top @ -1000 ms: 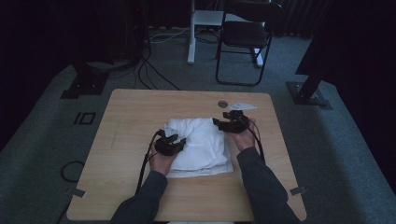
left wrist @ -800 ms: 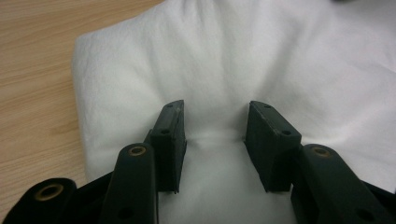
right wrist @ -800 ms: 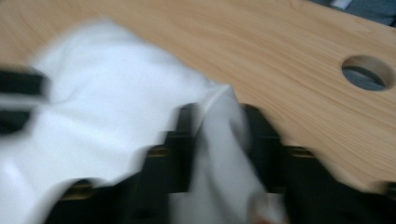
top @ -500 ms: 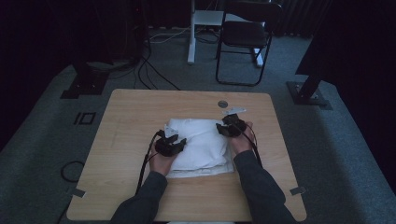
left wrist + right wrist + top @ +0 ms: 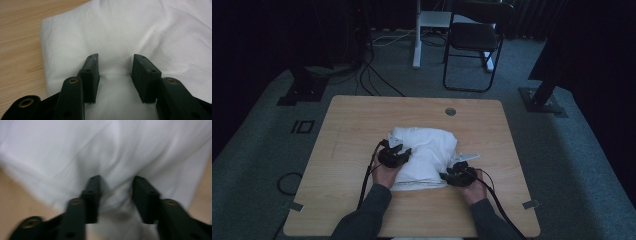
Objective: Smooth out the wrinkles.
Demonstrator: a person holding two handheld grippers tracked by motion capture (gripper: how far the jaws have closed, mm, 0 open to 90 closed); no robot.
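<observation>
Folding a white cloth on the worktop

The left gripper (image 5: 400, 151), jaws part-open, presses the white cloth (image 5: 427, 150) at mid-worktop (image 5: 357, 125), likely pinning it, while the right gripper (image 5: 447, 176), jaws just closing, gathers a cloth bunch at the near edge, apparently for folding.

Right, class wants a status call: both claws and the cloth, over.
Left claw open, pressed on folded white cloth. Right claw has just been closing, cloth between its jaws at near right edge. Wooden table around it bare.
</observation>
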